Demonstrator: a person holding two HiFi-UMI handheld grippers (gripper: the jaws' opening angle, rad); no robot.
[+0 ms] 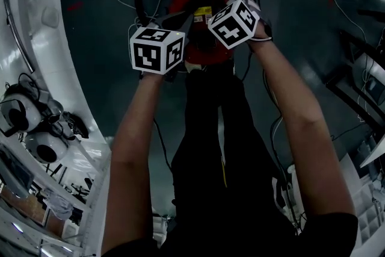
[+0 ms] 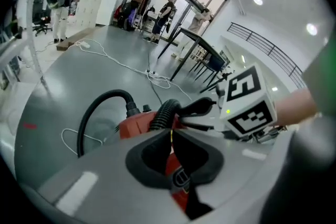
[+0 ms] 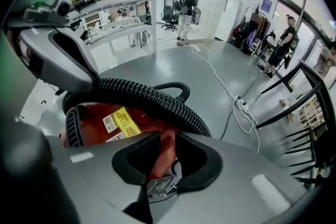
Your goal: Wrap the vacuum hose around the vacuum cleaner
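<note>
The red vacuum cleaner (image 1: 207, 52) stands on the grey floor (image 1: 301, 39) right in front of my feet, under both my hands. Its black vacuum hose (image 3: 152, 97) lies in a ribbed curve across the top of the body, just above a yellow label (image 3: 123, 122). Farther along, the hose arches up and away from the far side and comes down to the floor.

My right gripper (image 3: 168, 132) points steeply down at the machine. Its jaws stand a little apart, and a red part of the vacuum cleaner fills the gap, so they look clamped on it. The ribbed hose passes just beyond the jaw tips, not between them.

My left gripper (image 2: 171, 132) comes in from the other side with its jaws closed together. I can make out nothing held in them.

A thin wire loop (image 2: 73, 139) lies on the floor beside the machine. A white cable (image 2: 121, 63) trails off across the floor towards a black table (image 2: 194, 47), and people stand well beyond it.
</note>
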